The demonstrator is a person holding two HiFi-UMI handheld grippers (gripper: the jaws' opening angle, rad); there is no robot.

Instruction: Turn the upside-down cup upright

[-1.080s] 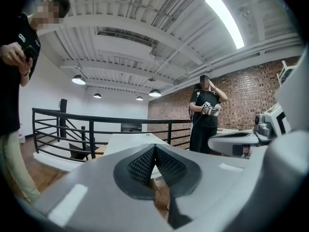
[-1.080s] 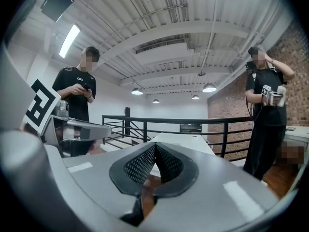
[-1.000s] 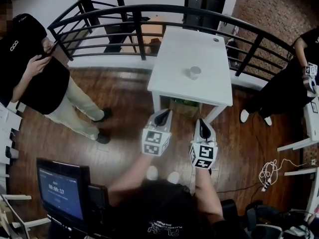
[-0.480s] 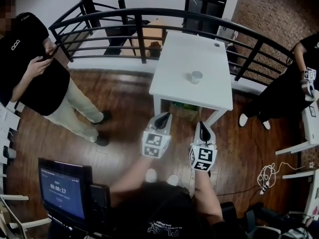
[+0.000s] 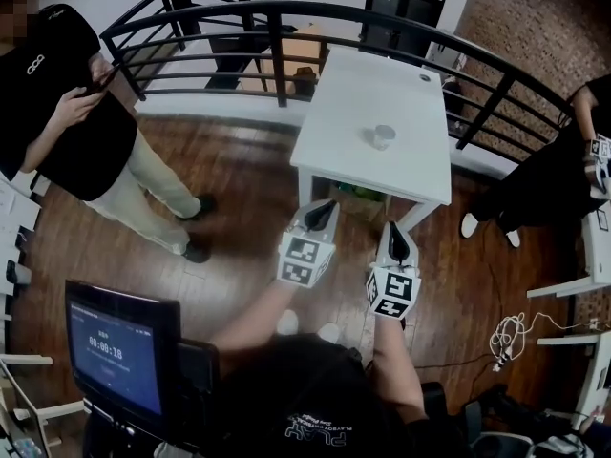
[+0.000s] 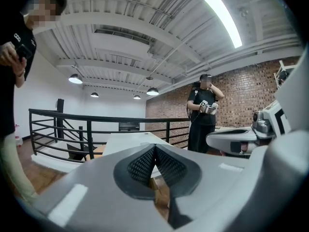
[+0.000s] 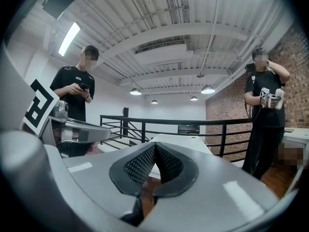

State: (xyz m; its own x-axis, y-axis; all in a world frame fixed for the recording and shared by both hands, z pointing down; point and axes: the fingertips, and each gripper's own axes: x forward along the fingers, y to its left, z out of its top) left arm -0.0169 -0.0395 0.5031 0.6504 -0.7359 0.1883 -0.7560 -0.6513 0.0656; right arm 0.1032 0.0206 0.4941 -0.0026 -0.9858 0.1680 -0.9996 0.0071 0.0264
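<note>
left gripper: we hold it low over the wooden floor, short of the near edge of the table; in the left gripper view its ribbed pads are pressed together at the tips and pinch nothing
right gripper: just beside the left one and a little further back from the table; in the right gripper view its pads also meet tip to tip, with nothing between them
cup: a small pale cup standing alone on the white table top, towards the near right part of it; it is too small for us to tell which way up it stands
cup against the fingers: ahead of both pairs of fingertips and well apart from them, with the table's near edge and a strip of floor in between; it lies slightly right of the left fingertips and nearly straight ahead of the right ones; neither gripper touches it
beyond the fingertips: in both gripper views we see the table top running away past the closed tips, with the black railing behind it
around us: a person in a black top stands well off to the left of the left gripper, another person far to the right of the right gripper, and a monitor sits behind the left gripper, near our body
</note>
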